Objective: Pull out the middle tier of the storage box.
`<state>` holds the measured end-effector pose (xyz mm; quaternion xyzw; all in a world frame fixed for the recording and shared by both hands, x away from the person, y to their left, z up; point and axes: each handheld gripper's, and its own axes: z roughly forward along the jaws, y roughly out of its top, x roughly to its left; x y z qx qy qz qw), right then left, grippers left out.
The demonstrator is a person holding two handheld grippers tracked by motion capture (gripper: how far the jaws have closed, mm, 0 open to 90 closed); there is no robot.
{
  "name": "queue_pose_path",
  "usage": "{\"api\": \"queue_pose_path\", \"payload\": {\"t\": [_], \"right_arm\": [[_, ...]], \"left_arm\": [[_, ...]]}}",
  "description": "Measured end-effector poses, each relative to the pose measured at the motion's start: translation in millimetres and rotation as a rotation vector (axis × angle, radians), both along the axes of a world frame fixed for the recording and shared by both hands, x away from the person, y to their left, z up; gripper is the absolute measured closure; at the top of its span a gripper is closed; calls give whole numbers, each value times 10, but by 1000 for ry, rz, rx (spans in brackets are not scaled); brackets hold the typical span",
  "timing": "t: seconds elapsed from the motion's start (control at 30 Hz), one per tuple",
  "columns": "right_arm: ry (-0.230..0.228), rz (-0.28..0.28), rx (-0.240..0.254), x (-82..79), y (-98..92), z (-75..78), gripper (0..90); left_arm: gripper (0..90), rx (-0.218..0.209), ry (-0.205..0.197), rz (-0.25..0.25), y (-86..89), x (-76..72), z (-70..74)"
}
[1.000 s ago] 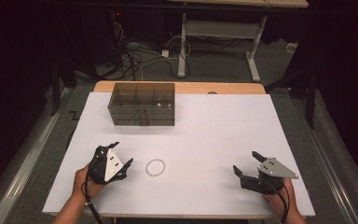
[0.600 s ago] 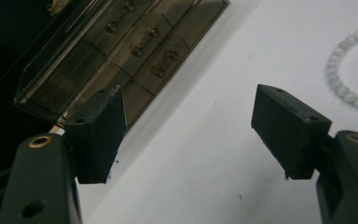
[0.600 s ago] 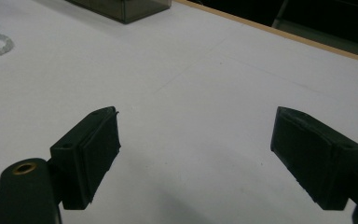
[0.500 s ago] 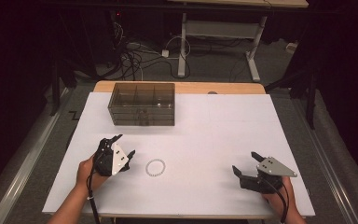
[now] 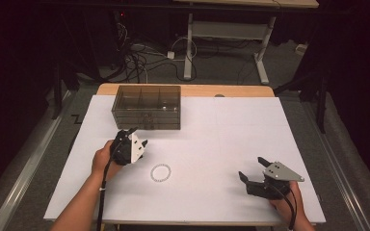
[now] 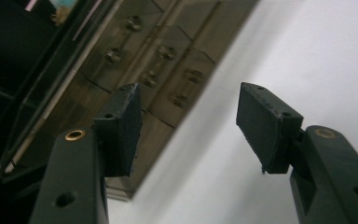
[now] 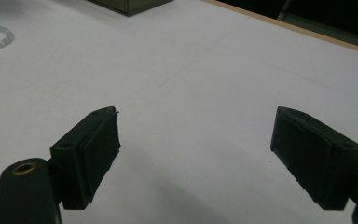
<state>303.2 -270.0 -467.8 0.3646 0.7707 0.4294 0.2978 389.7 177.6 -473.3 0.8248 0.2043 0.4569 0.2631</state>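
Drawer box [image 5: 147,107] sits just ahead of the empty, partly closed left gripper [image 5: 135,136].

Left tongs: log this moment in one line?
left tongs: closing, empty, at drawer box | right tongs: open, empty | bead ring: on table

The white table [image 5: 231,139] fills the lower centre of the frame, brightly lit, with a strip of bare wood edge [image 5: 231,90] showing along its far side. Beyond it, upper centre, a tangle of cables [image 5: 144,60] sprawls over the grey floor [image 5: 221,67]. At the top stands a desk frame with white legs [image 5: 189,43]. Dark curtains [image 5: 24,53] close off the upper left and right. A metal rail [image 5: 26,163] runs down the lower left.
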Motion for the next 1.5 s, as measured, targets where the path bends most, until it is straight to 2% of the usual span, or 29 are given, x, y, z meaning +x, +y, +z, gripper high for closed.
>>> {"api": "queue_pose_path", "payload": {"t": [0.07, 0.2, 0.27, 0.33, 0.4, 0.47, 0.53, 0.6, 0.67, 0.7, 0.8, 0.9, 1.03, 1.13, 1.2, 1.37, 1.5], "right_arm": [[-1, 2, 0, -3, -2, -7, 163], [-2, 3, -8, -5, -11, -19, 164], [0, 2, -10, 0, -16, -23, 168], [-1, 5, -13, 0, -14, -26, 168], [0, 6, -15, 2, -9, -32, 168], [4, 10, -20, 8, -1, -43, 168], [7, 12, -29, 7, 12, -53, 168], [7, 19, -34, 5, 22, -59, 169], [8, 20, -42, 3, 31, -61, 170], [8, 22, -45, 4, 35, -63, 171], [8, 29, -56, 2, 44, -67, 173], [8, 33, -62, -1, 52, -71, 174], [8, 34, -61, -8, 52, -72, 174], [7, 36, -62, -7, 52, -70, 175], [7, 39, -64, -9, 54, -72, 175], [7, 44, -67, -12, 56, -75, 176], [8, 48, -73, -17, 64, -78, 176]], "left_arm": [[424, 10, -7, 8, -32, 86, -25], [465, 71, -77, 24, -125, 222, -78], [482, 101, -84, 21, -172, 277, -111], [494, 170, -103, 34, -214, 320, -156], [517, 204, -130, 34, -248, 351, -190], [555, 222, -139, 39, -279, 379, -214], [559, 262, -169, 52, -311, 404, -249], [601, 254, -188, 43, -330, 405, -251], [626, 322, -205, 40, -367, 403, -270], [671, 339, -212, 43, -379, 403, -282], [716, 358, -238, 58, -399, 400, -292], [747, 408, -252, 61, -404, 396, -301], [741, 449, -267, 71, -429, 390, -323], [717, 458, -267, 76, -443, 387, -343], [705, 489, -280, 82, -459, 385, -360], [751, 477, -296, 100, -458, 382, -358], [772, 500, -309, 99, -469, 382, -375]]}}
